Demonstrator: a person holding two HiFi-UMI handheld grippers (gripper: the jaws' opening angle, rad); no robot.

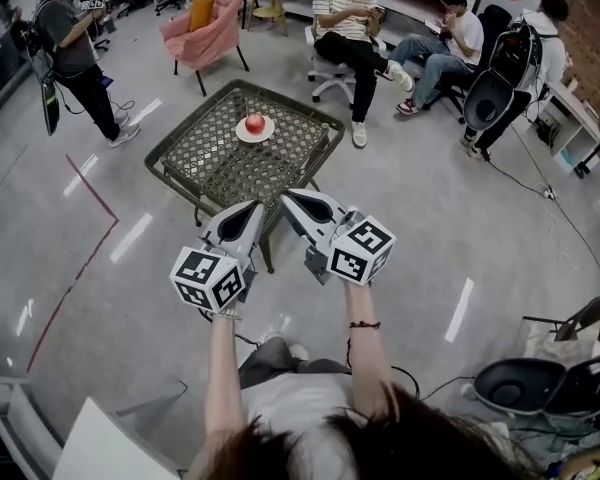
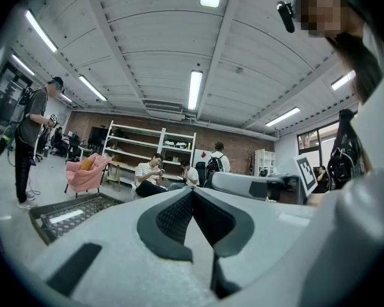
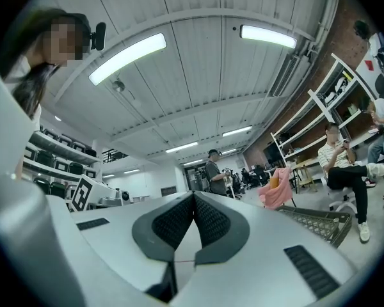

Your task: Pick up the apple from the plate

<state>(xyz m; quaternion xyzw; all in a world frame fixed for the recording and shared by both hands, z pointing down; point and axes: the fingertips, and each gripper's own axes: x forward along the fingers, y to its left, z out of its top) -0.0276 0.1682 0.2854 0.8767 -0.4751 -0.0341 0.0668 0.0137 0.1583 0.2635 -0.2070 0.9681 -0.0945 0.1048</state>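
On the plate [image 1: 241,134] sits the apple [image 1: 255,124], axis unclear; left tool [image 1: 253,209], right tool [image 1: 287,199] closed, empty.

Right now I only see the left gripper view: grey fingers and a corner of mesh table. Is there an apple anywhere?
Observer: Yes. In the head view a red apple sits on a white plate, on the far part of the mesh table.
Operator: Are the grippers close to it?
Observer: No. The left gripper and right gripper hang side by side by the table's near corner, short of the plate.
Operator: Is the right one holding anything?
Observer: No. The right gripper view shows its fingers shut together, nothing between.
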